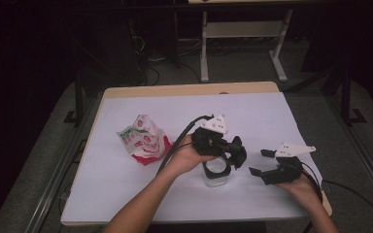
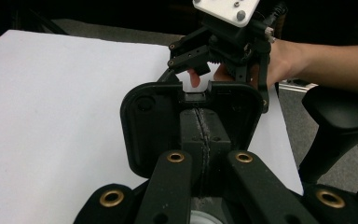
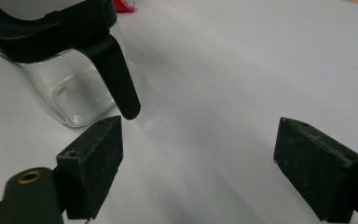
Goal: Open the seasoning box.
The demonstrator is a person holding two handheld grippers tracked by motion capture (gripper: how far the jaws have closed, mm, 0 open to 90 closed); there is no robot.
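Observation:
A clear glass container [image 1: 217, 175] with a black rim stands near the table's front middle. My left gripper [image 1: 233, 154] hovers just over it, shut on a black rounded-square lid [image 2: 142, 135] that it holds tilted above the container's mouth. In the left gripper view the two jaws meet in front of the lid. My right gripper [image 1: 261, 162] rests low to the right of the container with its jaws wide apart and nothing between them. In the right gripper view the container [image 3: 74, 93] sits beyond the left jaw, and a black flap [image 3: 119, 77] hangs from its rim.
A crumpled red, white and green snack bag [image 1: 144, 140] lies left of the container. A white sheet [image 1: 272, 111] covers the wooden table. Desk legs and cables stand on the floor beyond the far edge.

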